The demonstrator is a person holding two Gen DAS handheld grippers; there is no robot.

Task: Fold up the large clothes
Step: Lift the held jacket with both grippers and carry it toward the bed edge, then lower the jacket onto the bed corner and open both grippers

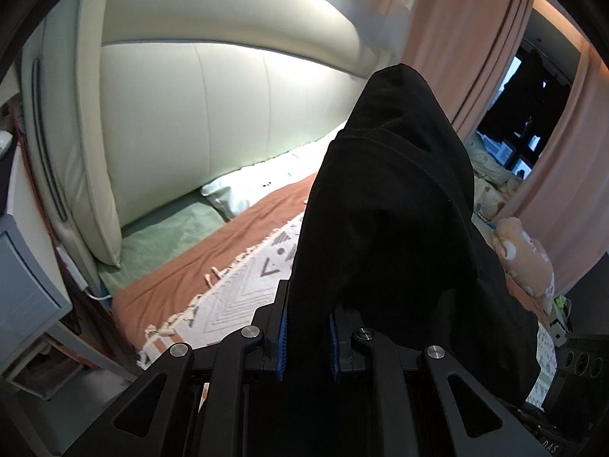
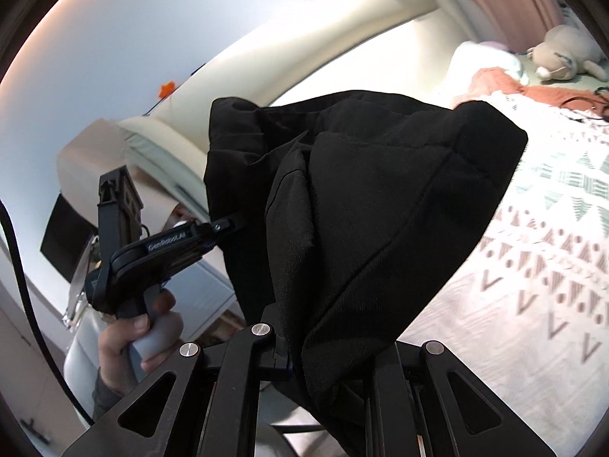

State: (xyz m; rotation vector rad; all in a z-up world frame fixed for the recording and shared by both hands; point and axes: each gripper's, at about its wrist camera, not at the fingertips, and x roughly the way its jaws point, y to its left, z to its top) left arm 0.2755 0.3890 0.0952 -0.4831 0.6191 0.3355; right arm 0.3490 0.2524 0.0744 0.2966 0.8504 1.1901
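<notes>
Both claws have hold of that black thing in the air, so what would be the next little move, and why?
Probably lower it onto the patterned blanket: the black garment hangs bunched between the left gripper and right gripper, both clamped on it, so it needs spreading flat.

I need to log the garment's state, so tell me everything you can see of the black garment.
The black garment is plain, matte woven cloth with stitched seams, bunched into deep folds. It hangs in the air above the patterned blanket, pinched by the left gripper and the right gripper. What kind of garment it is cannot be told.
</notes>
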